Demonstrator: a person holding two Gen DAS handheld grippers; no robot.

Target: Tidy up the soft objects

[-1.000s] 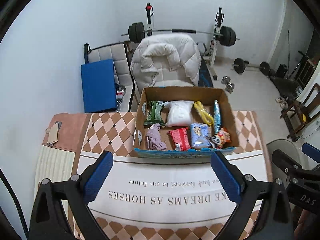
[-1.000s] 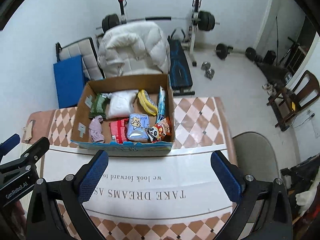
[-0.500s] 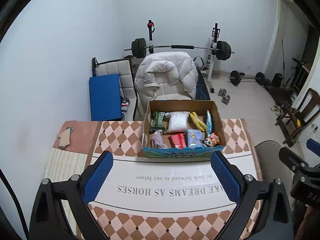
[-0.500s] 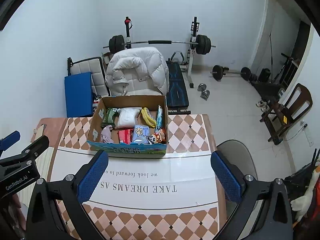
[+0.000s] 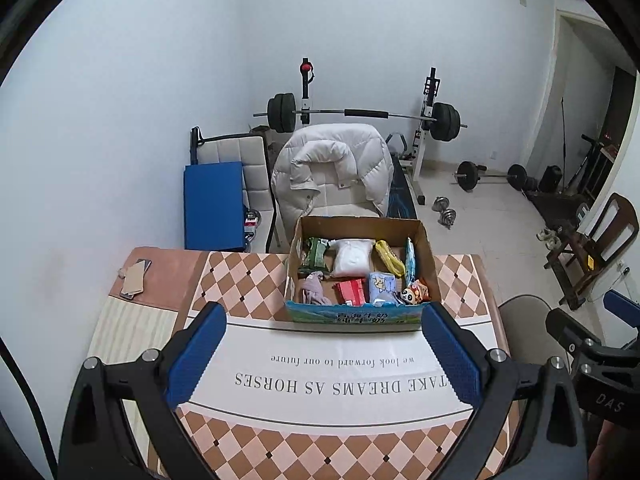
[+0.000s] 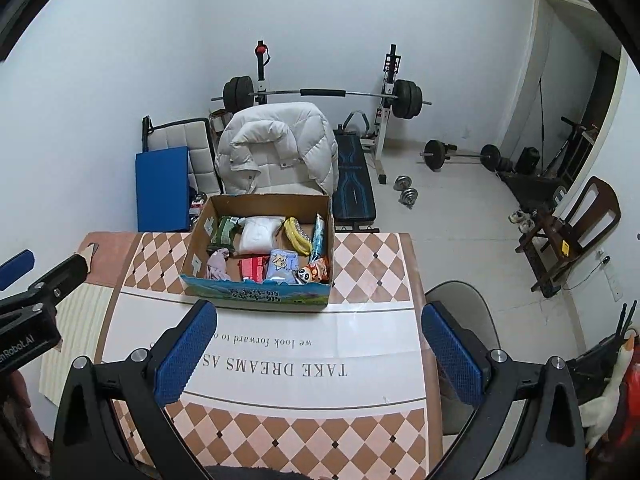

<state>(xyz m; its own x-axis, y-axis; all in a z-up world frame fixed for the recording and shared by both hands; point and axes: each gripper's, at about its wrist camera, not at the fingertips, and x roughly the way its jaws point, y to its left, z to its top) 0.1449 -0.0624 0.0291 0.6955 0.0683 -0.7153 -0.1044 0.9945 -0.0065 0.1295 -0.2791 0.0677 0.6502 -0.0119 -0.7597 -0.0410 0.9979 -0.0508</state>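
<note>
Both grippers are held high above the table point(image 5: 240, 280), tilted down toward the cardboard box point(image 5: 360, 316), which is taken as landmark. The left gripper point(image 5: 324, 350) and right gripper point(image 6: 318, 346) are spread wide, nothing held or touched, their blue ribbed pads point(image 6: 186, 354) well short of the box. Inside the box, crumpled pink cloth point(image 5: 314, 288), a white pouch point(image 5: 352, 258), and glossy red point(image 5: 352, 292), green point(image 5: 316, 252) and yellow point(image 5: 388, 258) packets are seen. Beyond the box, a quilted white jacket point(image 5: 332, 168) is draped.
</note>
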